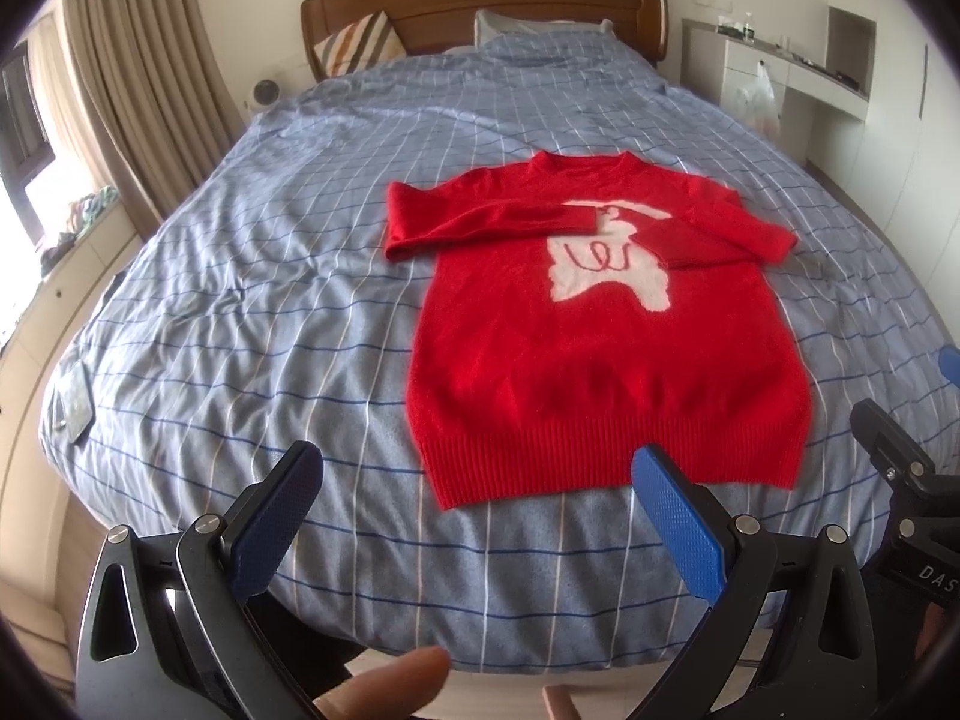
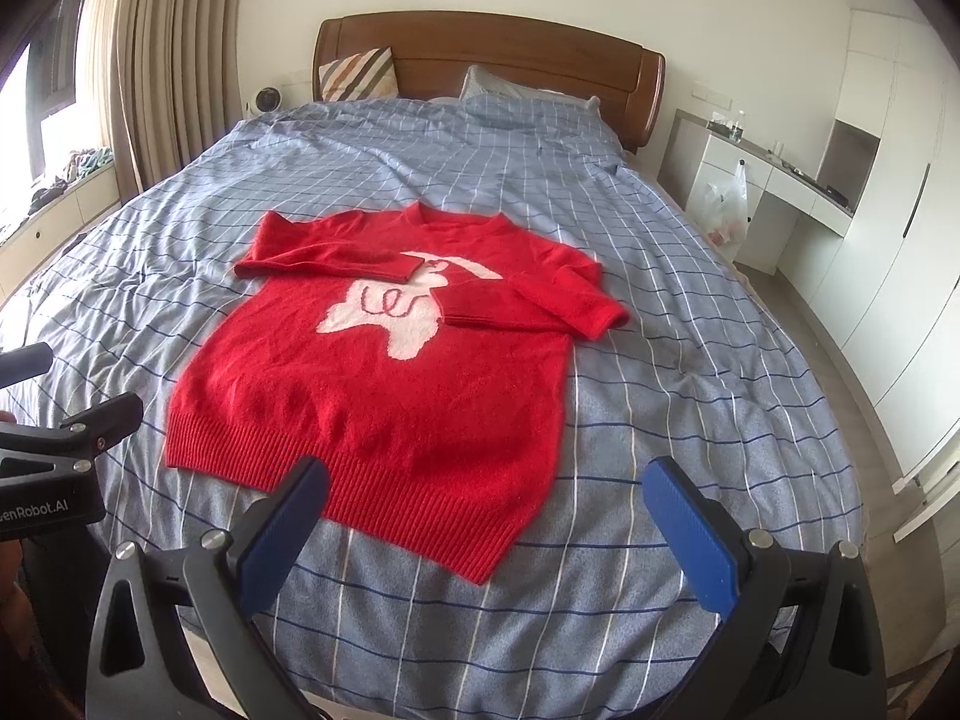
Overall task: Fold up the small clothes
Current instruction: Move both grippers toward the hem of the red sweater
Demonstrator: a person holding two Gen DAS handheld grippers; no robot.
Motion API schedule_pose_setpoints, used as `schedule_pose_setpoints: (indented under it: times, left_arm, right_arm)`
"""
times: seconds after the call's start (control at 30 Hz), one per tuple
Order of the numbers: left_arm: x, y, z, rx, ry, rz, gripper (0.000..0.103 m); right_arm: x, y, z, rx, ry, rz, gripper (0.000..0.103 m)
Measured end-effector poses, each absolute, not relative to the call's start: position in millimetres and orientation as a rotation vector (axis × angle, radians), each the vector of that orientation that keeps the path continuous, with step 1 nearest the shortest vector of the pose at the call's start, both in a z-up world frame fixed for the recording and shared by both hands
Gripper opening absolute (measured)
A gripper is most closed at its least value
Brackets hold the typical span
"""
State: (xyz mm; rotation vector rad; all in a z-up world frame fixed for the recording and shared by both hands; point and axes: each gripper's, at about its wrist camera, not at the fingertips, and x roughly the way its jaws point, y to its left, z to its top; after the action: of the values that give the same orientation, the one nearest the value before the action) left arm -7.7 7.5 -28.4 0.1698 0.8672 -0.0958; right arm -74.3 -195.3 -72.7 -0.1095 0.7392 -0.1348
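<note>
On the bed (image 1: pixel 252 276), left wrist view: red sweater (image 1: pixel 600 360) lies flat, front up, hem toward the camera, collar toward the headboard (image 1: pixel 480 6). Both sleeves folded in across the chest, cuffs meeting over the white animal patch (image 1: pixel 606 264). Left gripper (image 1: pixel 477 483) held above the near edge of the bed, jaws spread wide, nothing between them; its right blue pad overlaps the hem in the picture, contact cannot be told. A fingertip (image 1: pixel 396 684) shows at the bottom edge. Part of the right gripper (image 1: pixel 912 480) shows at far right. Striped pillow (image 1: pixel 360 42) leans on the headboard.

Right wrist view: sweater (image 2: pixel 384 396) sits left of centre on the checked cover (image 2: pixel 690 360), body uncreased, sleeves crossed inward as above. Right gripper (image 2: pixel 486 489) hovers over the near hem, jaws wide apart, empty; the left pad overlaps the ribbed hem in the picture, touching or not unclear. Left gripper's body (image 2: pixel 66 444) shows at the left edge. White desk (image 2: pixel 774 180) stands beside the bed, a plastic bag (image 2: pixel 723 204) hanging from it. Curtains (image 2: pixel 162 60) at left.
</note>
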Motion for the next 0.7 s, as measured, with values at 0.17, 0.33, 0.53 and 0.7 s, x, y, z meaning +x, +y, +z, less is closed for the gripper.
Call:
schedule_pose_setpoints:
  times: [0.17, 0.33, 0.53, 0.7]
  left_arm:
    - [-7, 8, -34, 0.174, 0.886, -0.099, 0.103]
    - [-7, 6, -36, 0.189, 0.893, -0.103, 0.103]
    - [-7, 7, -37, 0.193, 0.898, -0.099, 0.103]
    - [-5, 8, -39, 0.193, 0.905, -0.096, 0.103]
  right_arm:
    - [-76, -196, -69, -0.121, 0.738, -0.163, 0.103]
    - [-77, -198, -68, -0.150, 0.735, -0.198, 0.103]
    - [-74, -204, -70, -0.151, 0.748, -0.227, 0.103]
    - [-73, -207, -71, -0.153, 0.755, -0.239, 0.103]
